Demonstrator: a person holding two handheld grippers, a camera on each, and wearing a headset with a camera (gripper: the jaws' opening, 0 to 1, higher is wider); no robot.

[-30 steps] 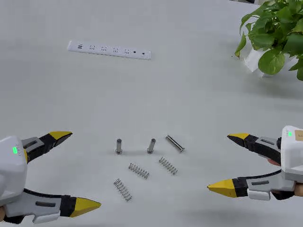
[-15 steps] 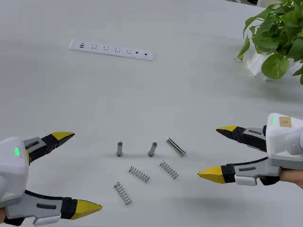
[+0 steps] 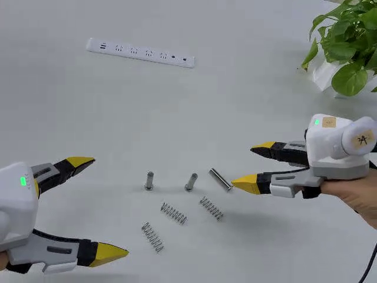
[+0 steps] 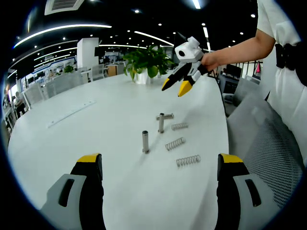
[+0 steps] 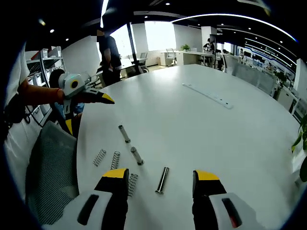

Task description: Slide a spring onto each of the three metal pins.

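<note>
Two short metal pins (image 3: 149, 180) (image 3: 191, 181) stand upright on the white table. A third pin (image 3: 220, 179) lies flat to their right. Three loose springs (image 3: 173, 213) (image 3: 210, 208) (image 3: 152, 236) lie just in front of the pins. My right gripper (image 3: 247, 166) hovers open just right of the lying pin (image 5: 162, 179), which sits between its jaws in the right gripper view. My left gripper (image 3: 99, 206) is open and empty at the near left, well clear of the springs (image 4: 175, 143) and the upright pins (image 4: 145, 142).
A white power strip (image 3: 140, 53) lies at the far side of the table. A potted plant (image 3: 347, 47) stands at the far right. A mesh chair (image 4: 268, 143) is at the table's near edge. A person (image 5: 111, 48) stands far off.
My right gripper has moved left and slightly up, toward the lying pin, still open. The left gripper has stayed about where it was. Pins and springs have not moved.
</note>
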